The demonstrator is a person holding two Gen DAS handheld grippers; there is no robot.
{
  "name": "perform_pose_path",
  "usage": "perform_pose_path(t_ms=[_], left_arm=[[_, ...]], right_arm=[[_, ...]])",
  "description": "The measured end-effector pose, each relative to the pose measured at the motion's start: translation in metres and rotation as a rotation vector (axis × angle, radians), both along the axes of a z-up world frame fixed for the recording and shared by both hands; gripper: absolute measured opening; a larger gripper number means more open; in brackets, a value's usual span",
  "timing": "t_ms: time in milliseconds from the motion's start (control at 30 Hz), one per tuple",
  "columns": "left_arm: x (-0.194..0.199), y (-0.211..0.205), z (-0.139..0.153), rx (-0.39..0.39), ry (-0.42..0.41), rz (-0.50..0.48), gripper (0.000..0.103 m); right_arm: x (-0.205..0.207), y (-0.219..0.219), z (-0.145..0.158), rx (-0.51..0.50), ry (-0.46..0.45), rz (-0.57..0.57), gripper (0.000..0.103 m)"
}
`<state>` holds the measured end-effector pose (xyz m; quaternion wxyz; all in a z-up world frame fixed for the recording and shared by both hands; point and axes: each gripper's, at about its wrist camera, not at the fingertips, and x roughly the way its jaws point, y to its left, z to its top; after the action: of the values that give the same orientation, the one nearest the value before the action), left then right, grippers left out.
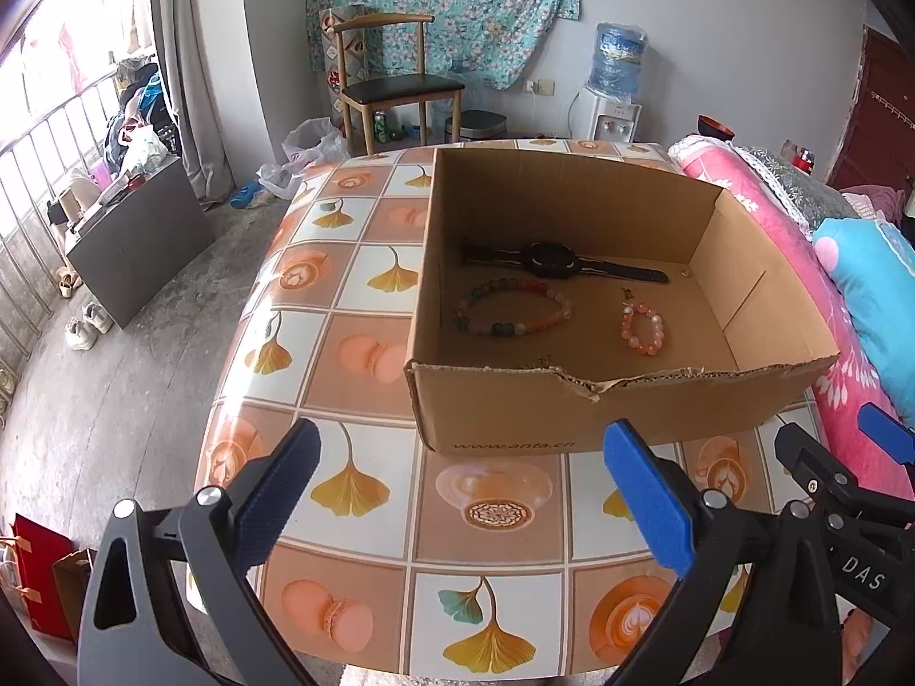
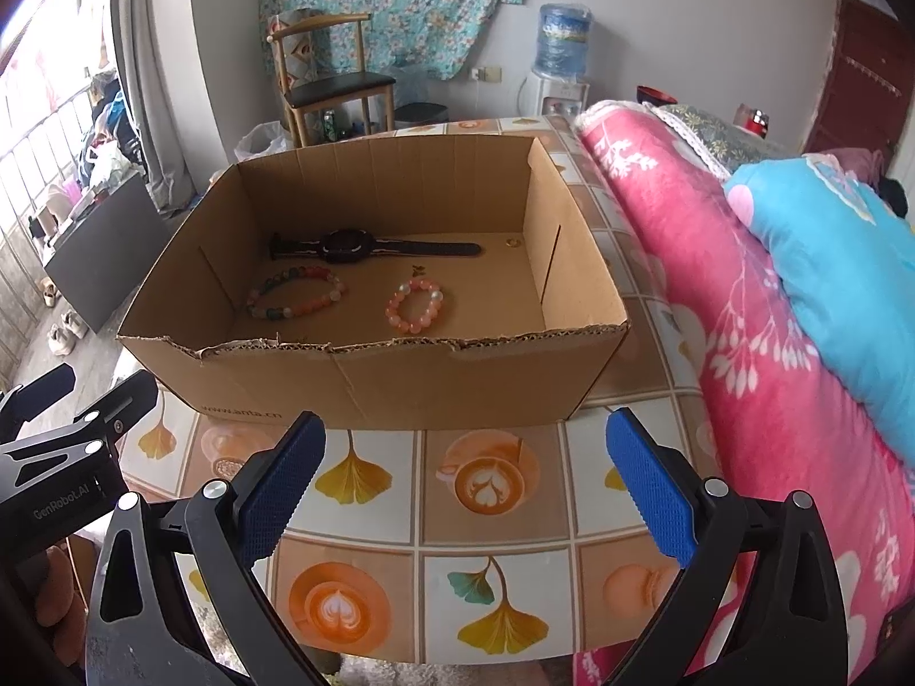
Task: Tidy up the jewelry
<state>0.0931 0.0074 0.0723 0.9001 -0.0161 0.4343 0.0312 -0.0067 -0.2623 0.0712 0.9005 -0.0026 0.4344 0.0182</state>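
left tool (image 1: 457,491), right tool (image 2: 463,486): ribbed blue pads, spread wide, empty | corrugated box (image 2: 457,383): beaded bracelets (image 2: 297,291)

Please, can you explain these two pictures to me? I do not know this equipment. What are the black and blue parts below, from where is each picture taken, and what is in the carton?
A person holds two hand grippers, each with its own camera looking forward along its fingers. One picture comes from the left gripper, the other from the right gripper. Both are open and hold nothing. On the patterned table stands an open cardboard box. Inside lie a black watch, a multicoloured bead bracelet and a smaller pink bead bracelet.
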Motion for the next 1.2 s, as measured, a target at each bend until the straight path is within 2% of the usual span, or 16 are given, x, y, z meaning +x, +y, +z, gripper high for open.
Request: perform_pose_path(t_ms=[1200], left_arm=[[0.0021,-0.0026,0.0014,-0.006,0.006,-0.011,0.097]], right_arm=[[0.0003,-0.0025,-0.0014,0.015,0.010,-0.002,0.095]])
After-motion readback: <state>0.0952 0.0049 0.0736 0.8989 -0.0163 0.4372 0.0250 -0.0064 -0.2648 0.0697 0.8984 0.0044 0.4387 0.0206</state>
